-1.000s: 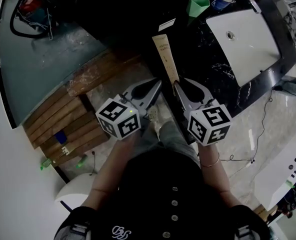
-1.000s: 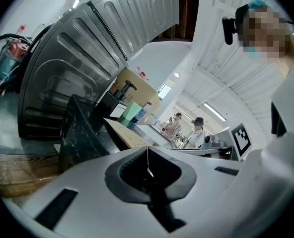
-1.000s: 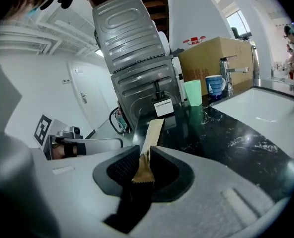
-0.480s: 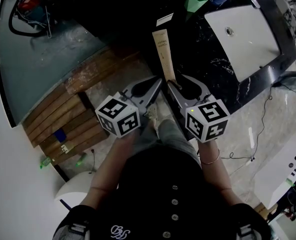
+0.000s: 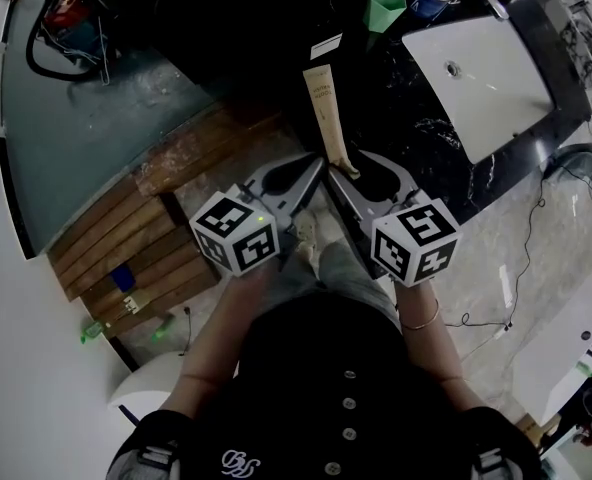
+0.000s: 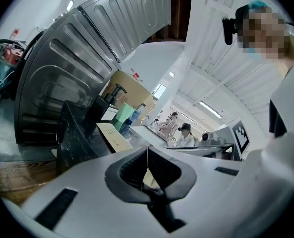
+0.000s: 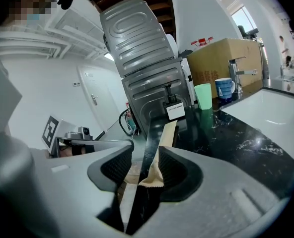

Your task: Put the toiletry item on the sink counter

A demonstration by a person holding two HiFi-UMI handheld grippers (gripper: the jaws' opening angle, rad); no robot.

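Left arm pose: the bare forearm reaches forward from the body. The left gripper (image 5: 318, 163) is held low with its marker cube toward the person and its jaws aimed at the counter's near corner.
Right arm pose: it mirrors the left, with a bangle on the wrist. The right gripper (image 5: 344, 168) sits just beside the left one, its tips at the counter's near corner.
Left jaws: in the left gripper view (image 6: 147, 150) they are closed tip to tip, with nothing between them.
Right jaws: in the right gripper view (image 7: 146, 155) they are opening and stand wide.
Task item: a beige flat squeeze tube (image 5: 326, 108) lies flat along the left edge of the black marble sink counter (image 5: 416, 138). Its far end is near a small white label card (image 5: 326, 46).
Tube versus fingers: the crimped near end (image 7: 153, 175) sits between the right jaws, just beside the counter-side pad (image 7: 179, 170). There is an open gap to the other pad, and neither pad squeezes it.
Head view only: a white rectangular basin (image 5: 496, 88) is set in the counter, and brown wooden planks (image 5: 136, 238) lie on the floor.
Right gripper view only: a chrome tap (image 7: 236, 71) and a brown cardboard box (image 7: 221, 58) stand past the far edge. A green plastic cup (image 7: 203, 96) and a blue cup (image 7: 225, 89) stand upright near that edge.
Left gripper view only: a ribbed grey metal panel (image 6: 87, 58) and, far off, seated people (image 6: 185, 133).
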